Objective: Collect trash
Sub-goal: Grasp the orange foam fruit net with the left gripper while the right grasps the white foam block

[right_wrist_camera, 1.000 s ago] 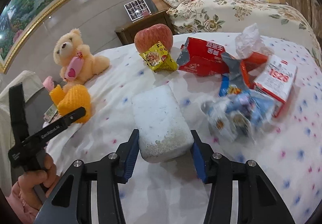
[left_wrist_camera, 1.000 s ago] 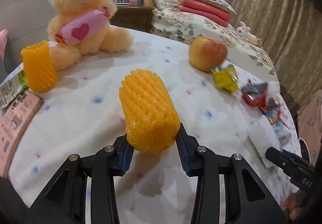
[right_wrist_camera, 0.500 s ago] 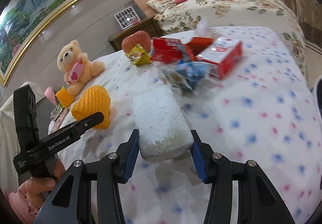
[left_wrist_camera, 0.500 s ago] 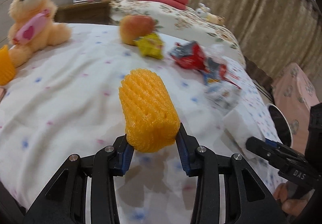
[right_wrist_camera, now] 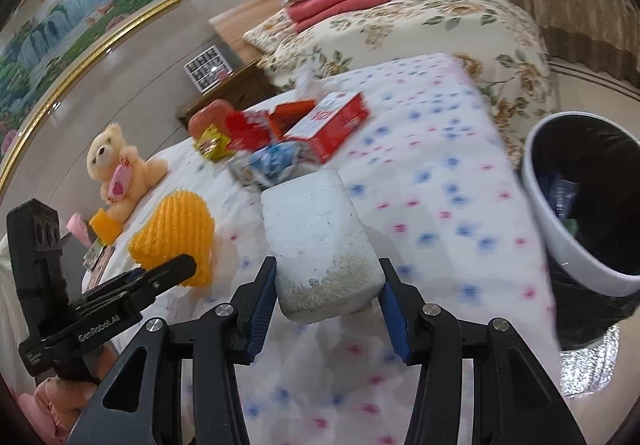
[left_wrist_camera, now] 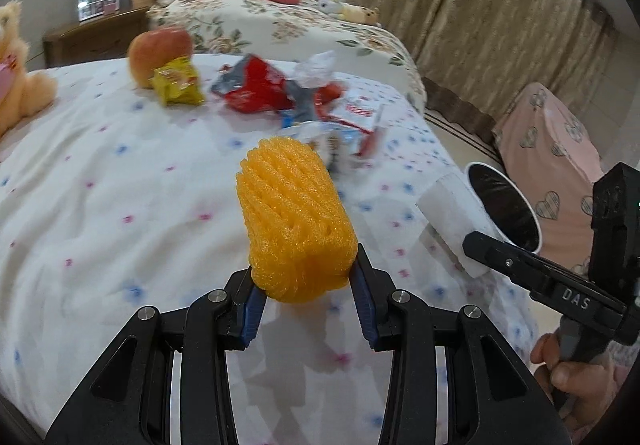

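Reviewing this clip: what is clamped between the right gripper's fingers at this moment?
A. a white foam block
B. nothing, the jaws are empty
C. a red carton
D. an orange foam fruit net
A: in the right wrist view the right gripper has its blue pads pressed against both sides of the white foam block, while the orange foam net sits in the left gripper.

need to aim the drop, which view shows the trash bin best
The right wrist view: the trash bin shows its white wall, black liner and trash inside. The left wrist view catches only its rim, partly behind the right gripper.
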The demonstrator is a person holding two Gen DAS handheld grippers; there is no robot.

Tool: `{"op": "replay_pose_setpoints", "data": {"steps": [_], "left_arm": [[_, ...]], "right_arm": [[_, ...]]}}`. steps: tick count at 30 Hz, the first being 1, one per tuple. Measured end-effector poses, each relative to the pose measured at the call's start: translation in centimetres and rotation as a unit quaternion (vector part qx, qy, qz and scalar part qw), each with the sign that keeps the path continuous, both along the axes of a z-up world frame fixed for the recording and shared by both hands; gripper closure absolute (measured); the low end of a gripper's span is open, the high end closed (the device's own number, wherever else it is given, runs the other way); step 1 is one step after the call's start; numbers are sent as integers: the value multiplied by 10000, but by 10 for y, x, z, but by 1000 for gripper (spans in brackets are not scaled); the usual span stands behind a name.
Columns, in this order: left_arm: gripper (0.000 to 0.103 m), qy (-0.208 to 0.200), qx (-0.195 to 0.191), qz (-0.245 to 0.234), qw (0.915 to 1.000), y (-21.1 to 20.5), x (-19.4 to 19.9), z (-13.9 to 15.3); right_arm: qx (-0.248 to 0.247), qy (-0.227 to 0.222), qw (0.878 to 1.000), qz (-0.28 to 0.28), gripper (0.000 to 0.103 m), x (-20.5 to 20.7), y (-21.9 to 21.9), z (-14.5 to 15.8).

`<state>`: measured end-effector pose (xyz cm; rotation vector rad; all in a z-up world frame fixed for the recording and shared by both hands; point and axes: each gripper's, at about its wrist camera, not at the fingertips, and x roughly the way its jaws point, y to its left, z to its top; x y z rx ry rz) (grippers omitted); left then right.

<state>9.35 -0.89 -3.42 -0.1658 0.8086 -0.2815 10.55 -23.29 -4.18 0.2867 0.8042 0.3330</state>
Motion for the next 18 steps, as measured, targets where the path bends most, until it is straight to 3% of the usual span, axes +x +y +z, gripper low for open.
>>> {"op": "replay_pose_setpoints", "data": {"steps": [18], "left_arm": [[65, -94, 58, -761, 9970, -77, 6, 10]], "right_arm": [[98, -50, 9965, -832, 53, -13, -79, 3]]}}
